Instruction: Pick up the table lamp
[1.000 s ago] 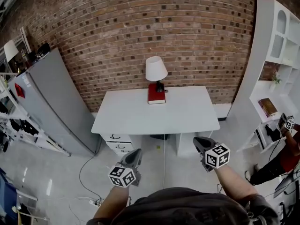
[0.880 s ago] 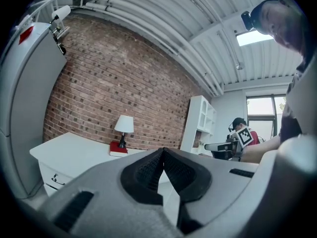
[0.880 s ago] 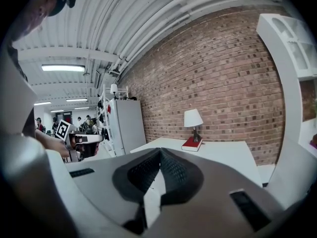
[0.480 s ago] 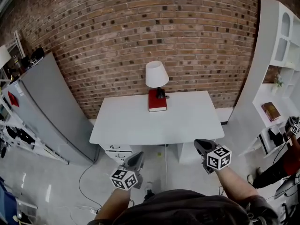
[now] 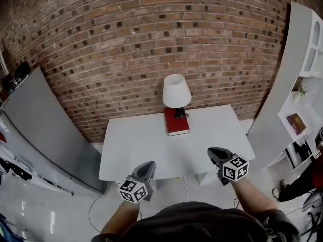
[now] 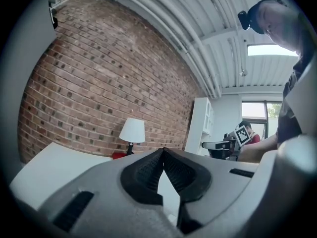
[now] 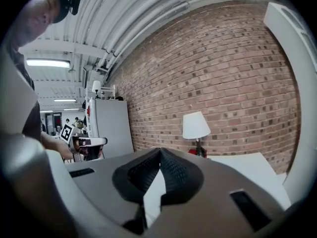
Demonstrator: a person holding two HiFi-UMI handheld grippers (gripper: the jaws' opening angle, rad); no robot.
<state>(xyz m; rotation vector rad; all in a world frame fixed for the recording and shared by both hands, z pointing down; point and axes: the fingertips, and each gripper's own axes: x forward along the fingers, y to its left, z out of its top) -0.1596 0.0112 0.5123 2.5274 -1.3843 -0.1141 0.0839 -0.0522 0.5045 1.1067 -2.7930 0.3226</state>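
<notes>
lamp [image 5: 176,91] upright at far edge of bench [image 5: 136,150], ahead, well apart. left tongs [image 5: 147,164] and right tongs [image 5: 213,151] both clenched, empty; right looks slightly nearer.

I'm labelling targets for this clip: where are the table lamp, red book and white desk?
table lamp [image 5: 176,91], head view, on its white shade
red book [image 5: 175,126], head view, on its cover
white desk [image 5: 136,146], head view, on its bare top
</notes>
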